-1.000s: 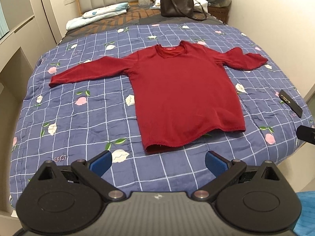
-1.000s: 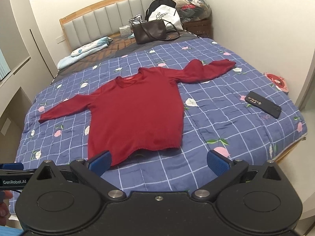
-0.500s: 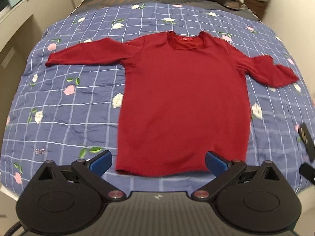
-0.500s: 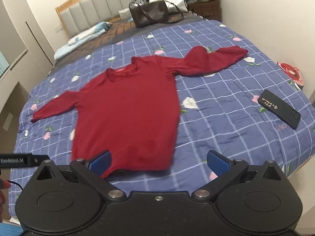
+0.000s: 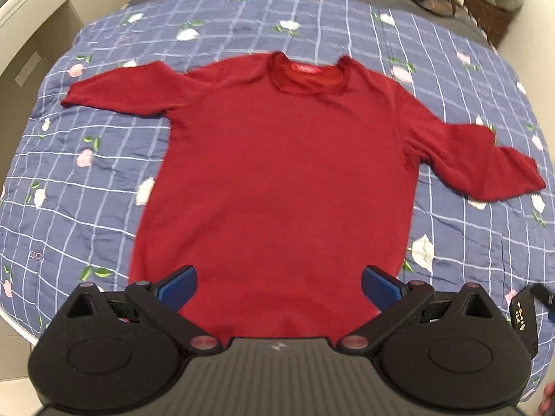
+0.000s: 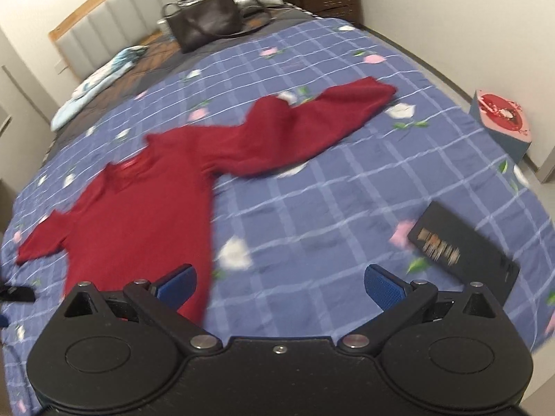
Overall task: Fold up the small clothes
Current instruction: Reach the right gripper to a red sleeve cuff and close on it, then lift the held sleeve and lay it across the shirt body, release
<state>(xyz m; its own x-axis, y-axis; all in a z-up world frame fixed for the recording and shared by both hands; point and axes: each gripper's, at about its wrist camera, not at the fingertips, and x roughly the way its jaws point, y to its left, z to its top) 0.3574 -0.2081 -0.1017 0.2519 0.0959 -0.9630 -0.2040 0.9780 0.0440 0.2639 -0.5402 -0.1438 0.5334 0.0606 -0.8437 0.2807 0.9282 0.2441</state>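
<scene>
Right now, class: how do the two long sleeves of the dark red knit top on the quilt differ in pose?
In the left wrist view, one sleeve lies straight and flat, reaching sideways. The other sleeve angles down toward the hem and looks bunched, with a fold near the cuff. Both belong to the dark red knit top, lie on the quilt, unfolded.

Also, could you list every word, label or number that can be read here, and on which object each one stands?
Nothing can be read with certainty.
Neck label of the red sweater: a red tag, text too small.
Black flat case: gold print, too blurred.
Blue checked quilt: faint stitched letters near its left edge, unreadable.
Pink box beside the bed: a red design, no clear words.
</scene>
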